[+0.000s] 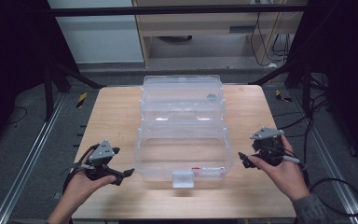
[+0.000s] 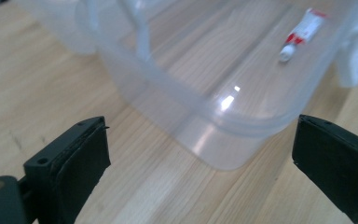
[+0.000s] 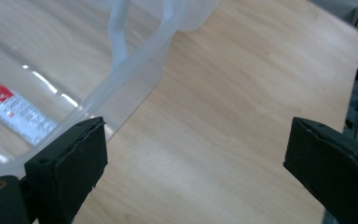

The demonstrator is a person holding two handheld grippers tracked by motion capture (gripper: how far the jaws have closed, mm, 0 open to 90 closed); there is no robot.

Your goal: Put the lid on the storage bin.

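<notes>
While claws (image 1: 129, 173) (image 1: 240, 158) gape, bin (image 1: 182, 135) flanks bare

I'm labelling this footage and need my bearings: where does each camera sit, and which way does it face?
High view: above the near edge, looking forward and down on the table and clear box; both hands, the left gripper and right gripper show.
Left gripper view: rides that gripper, facing the box's corner; its open black jaws show.
Right gripper view: rides that gripper, facing the box's side wall and bare wood; open jaws show.
Shared: all three see the red-and-white tube in the box.
</notes>
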